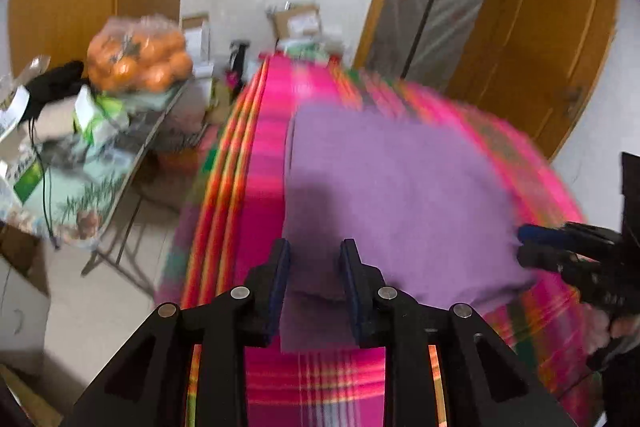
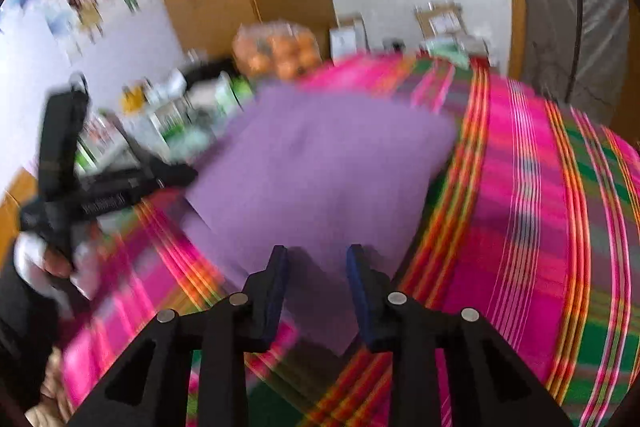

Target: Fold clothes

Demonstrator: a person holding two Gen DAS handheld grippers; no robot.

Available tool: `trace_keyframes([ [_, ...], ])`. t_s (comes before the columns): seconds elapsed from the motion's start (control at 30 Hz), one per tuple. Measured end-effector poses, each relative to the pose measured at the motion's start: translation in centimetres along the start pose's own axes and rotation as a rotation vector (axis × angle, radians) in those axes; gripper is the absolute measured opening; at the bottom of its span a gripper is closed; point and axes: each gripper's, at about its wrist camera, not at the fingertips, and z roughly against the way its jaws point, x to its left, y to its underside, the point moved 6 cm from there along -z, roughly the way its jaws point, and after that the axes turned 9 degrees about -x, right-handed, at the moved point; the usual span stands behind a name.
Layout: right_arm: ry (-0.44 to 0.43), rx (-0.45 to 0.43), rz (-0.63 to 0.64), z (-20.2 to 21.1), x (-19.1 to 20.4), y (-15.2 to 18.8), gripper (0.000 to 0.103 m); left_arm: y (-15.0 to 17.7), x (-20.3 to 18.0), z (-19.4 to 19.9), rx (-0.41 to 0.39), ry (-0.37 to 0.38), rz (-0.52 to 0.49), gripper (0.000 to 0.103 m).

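- Two tongs work over one purple garment (image 1: 392, 187), which lies folded into a rough rectangle on a bed covered by a pink, green and orange plaid sheet (image 1: 272, 131).
- From the left wrist view, the left tongs (image 1: 314, 259) point forward and slightly down over the near left edge of the garment; the two fingers stand apart with purple cloth showing in the gap, gripping nothing.
- From the right wrist view, the right tongs (image 2: 316, 263) hang over the near right corner of the garment, fingers likewise spread, nothing pinched between them.
- Seen in the left wrist view, the right tongs enter from the right edge, tips at the garment's right edge; whether they touch the cloth cannot be told through the blur.
- A hand (image 2: 52, 259) holding the left tool shows at the lower left of the right wrist view, the tool angled in toward the garment's left side.
- Both views are smeared by motion.
- Beside the bed stands a cluttered folding table (image 1: 132, 163) carrying a bag of oranges (image 1: 140, 59) and boxes.
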Motion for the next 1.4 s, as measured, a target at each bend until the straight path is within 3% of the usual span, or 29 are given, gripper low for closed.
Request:
trace_keyframes([
  [0.1, 0.010, 0.008, -0.016, 0.2, -0.3, 0.4, 0.031, 0.7, 0.1, -0.4, 0.027, -0.014, -0.010, 0.027],
  [0.27, 0.018, -0.063, -0.041, 1.2, -1.4, -2.8, 0.030, 1.6, 0.2, -1.0, 0.065, -0.036, -0.025, 0.027],
  [0.4, 0.040, -0.111, -0.060, -0.4, -2.3, -6.3, 0.030, -1.3, 0.1, -2.3, 0.019, -0.031, -0.016, 0.027],
  [0.6, 0.114, -0.111, -0.134, -5.2, -6.2, -9.6, 0.030, -5.8, -1.0, -6.0, -0.025, -0.001, -0.015, 0.027],
  [0.77, 0.132, -0.043, -0.212, -8.8, -9.5, -8.5, 0.028, -5.5, 0.0, -10.9, 0.038, 0.020, 0.043, 0.028],
  [0.83, 0.115, -0.060, -0.219, -8.7, -9.6, -8.4, 0.027, -5.3, 0.5, -12.4, 0.061, 0.029, 0.069, 0.029],
  [0.93, 0.114, -0.060, -0.218, -7.9, -9.3, -8.5, 0.027, -5.0, 1.0, -11.1, 0.051, 0.046, 0.103, 0.029],
  [1.1, 0.084, -0.108, -0.182, -2.6, -6.4, -7.0, 0.028, -3.4, 1.1, -5.4, 0.017, -0.012, 0.058, 0.029],
  [1.27, 0.095, -0.090, -0.130, 1.9, -2.6, -2.9, 0.028, 0.0, -0.5, 1.4, -0.011, -0.095, -0.008, 0.029],
  [1.4, 0.109, -0.078, -0.107, 4.4, -0.1, -0.1, 0.033, 2.8, -2.2, 4.6, -0.016, -0.134, -0.049, 0.029],
])
